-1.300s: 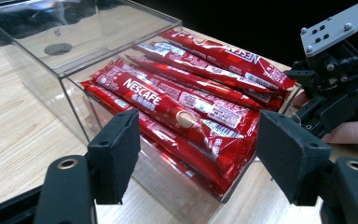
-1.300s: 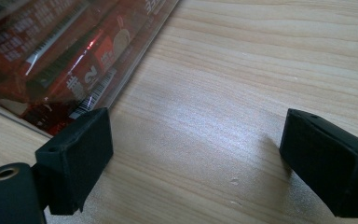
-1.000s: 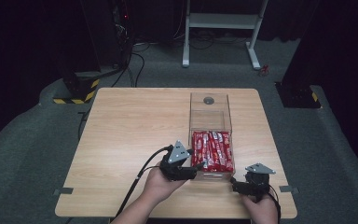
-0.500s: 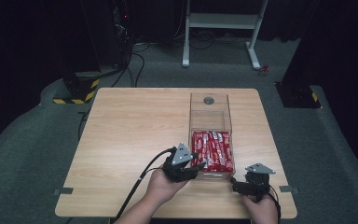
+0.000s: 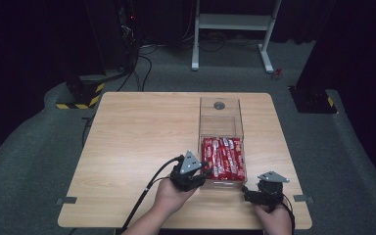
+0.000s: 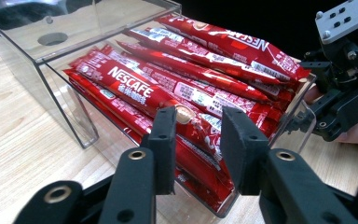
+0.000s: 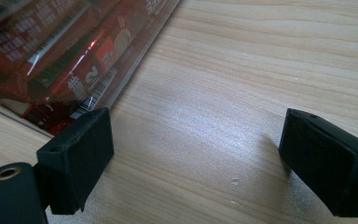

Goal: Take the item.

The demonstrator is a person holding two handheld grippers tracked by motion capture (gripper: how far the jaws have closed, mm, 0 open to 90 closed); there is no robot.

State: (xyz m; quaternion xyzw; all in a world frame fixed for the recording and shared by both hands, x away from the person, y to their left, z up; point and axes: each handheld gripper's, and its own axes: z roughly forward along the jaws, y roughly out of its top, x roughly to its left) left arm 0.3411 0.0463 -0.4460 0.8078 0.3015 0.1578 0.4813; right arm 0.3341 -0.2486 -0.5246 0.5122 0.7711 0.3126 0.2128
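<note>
Left tongs (image 6: 198, 149) apart over the sachets (image 6: 186, 88) — right tongs (image 7: 196, 163) wide apart beside the box edge (image 7: 135, 74).

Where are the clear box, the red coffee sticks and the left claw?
clear box (image 5: 219, 117): high view, on its empty far half.
red coffee sticks (image 6: 135, 88): left gripper view, on the top stick's printed face.
left claw (image 6: 196, 140): left gripper view, midway between its two black fingertips.

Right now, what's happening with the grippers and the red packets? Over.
Left gripper open, poised over red Nescafe stick packets in clear plastic box. Right gripper open over bare wooden table. Nothing blocking.
</note>
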